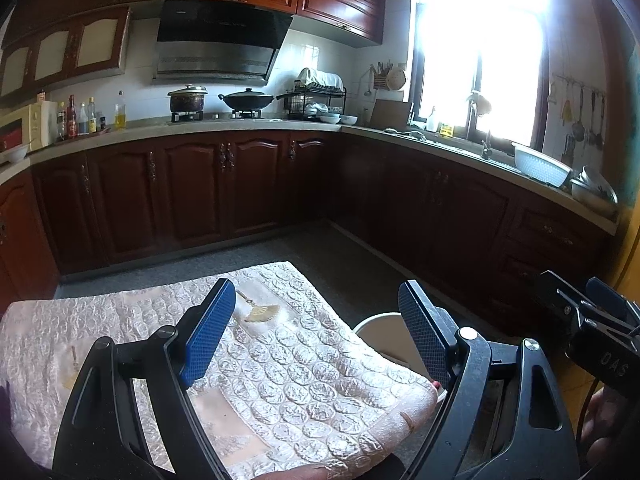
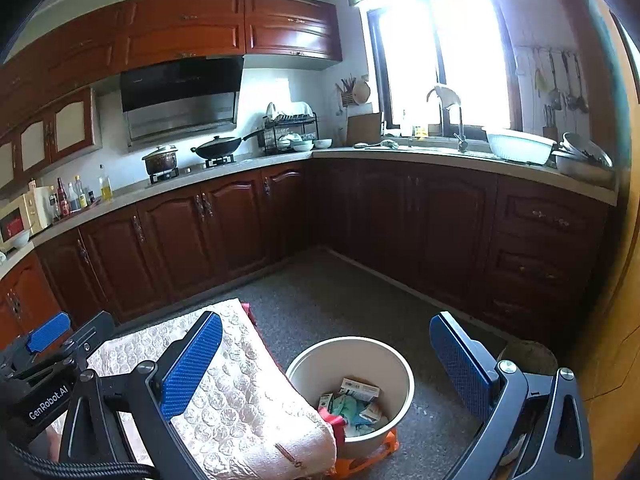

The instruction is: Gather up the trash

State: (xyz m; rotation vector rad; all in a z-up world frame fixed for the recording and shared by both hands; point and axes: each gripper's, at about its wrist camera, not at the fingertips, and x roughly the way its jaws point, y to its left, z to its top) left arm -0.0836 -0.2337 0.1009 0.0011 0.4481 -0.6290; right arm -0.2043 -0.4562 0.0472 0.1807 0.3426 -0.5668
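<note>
Both grippers, left (image 1: 316, 328) and right (image 2: 326, 364), were spread, empty. Trash (image 2: 354, 404) in bin (image 2: 304, 364) looked light, crumply; pinch a box edge.

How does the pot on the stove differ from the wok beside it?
The pot is tall and deep, while the wok is low and wide. The pot looks brownish with a metal lid; the wok and its lid are black. The wok has a long handle; the pot shows none. Both are covered and sit on burners.

Sunlit window (image 2: 440, 60), dark wood cabinets (image 2: 224, 224)
</note>
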